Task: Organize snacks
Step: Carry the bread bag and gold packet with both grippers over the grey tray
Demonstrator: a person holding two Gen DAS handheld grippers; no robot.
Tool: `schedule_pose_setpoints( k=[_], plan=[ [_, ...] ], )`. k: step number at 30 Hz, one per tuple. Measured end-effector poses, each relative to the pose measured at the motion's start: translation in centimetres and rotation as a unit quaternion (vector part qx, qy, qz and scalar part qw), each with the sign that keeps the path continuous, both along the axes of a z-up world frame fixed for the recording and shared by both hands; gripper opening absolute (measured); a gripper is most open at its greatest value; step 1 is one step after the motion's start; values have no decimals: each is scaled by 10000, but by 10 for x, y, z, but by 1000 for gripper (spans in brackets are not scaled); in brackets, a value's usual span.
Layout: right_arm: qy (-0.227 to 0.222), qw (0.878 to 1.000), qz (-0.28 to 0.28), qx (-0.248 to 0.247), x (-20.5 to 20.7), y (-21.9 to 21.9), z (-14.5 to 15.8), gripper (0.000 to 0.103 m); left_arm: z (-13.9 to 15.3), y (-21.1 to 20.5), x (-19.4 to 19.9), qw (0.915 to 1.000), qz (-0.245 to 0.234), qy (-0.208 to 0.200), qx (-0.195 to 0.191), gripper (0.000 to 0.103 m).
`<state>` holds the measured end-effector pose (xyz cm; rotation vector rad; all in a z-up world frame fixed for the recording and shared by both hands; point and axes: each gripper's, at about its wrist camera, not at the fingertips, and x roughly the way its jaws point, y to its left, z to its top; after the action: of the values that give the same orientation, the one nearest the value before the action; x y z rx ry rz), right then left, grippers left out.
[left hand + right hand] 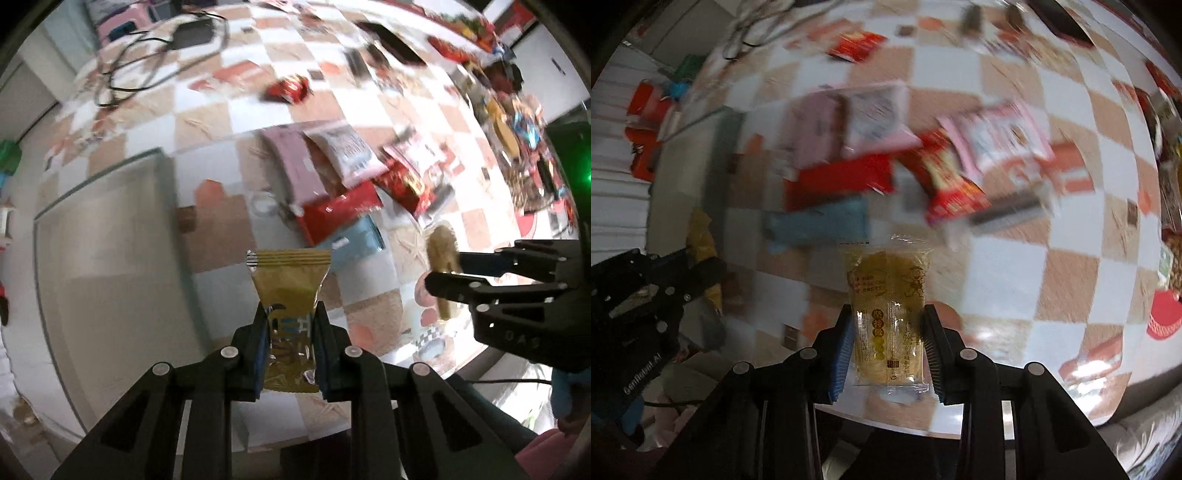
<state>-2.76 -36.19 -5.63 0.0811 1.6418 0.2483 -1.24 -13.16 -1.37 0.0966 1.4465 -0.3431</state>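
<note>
A gold foil snack packet [290,291] stands upright, its crimped top edge raised above the checkered tablecloth [207,118]. A clear packet holding a yellow pastry [889,314], printed with gold characters, is also upright over the tablecloth. Farther in on the cloth lies an overlapping heap of snack packets [343,184], pink, white, red and pale blue, blurred. A lone red packet [290,90] lies beyond it.
</note>
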Motion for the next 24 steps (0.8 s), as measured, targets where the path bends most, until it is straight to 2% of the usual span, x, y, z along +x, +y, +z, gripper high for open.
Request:
schedule_pose_setpoints(
  k=[2, 5, 7, 14, 20, 24],
  plan=[
    [-90, 9998, 143, 67, 5, 13, 6, 37, 10, 7, 3, 9998, 212, -47, -34, 24],
    [-182, 9991, 350, 165, 17, 41, 17, 37, 9, 20, 7, 9983, 564, -95, -61, 24],
    [-222, 9982, 497, 245, 17, 67, 18, 37, 18, 43, 3, 9964, 834, -140, -19, 24],
    [-275, 9928, 1042, 514, 52, 143, 32, 37, 9, 96, 5, 9881, 1524, -101, 150, 24],
    [-248, 9865, 1474, 664, 59, 201, 29, 37, -6, 122, 1, 9829, 1820, 60, 273, 24],
    [-124, 9843, 1608, 718, 60, 225, 22, 37, -17, 131, -1, 9812, 1893, 158, 345, 24]
  ],
)
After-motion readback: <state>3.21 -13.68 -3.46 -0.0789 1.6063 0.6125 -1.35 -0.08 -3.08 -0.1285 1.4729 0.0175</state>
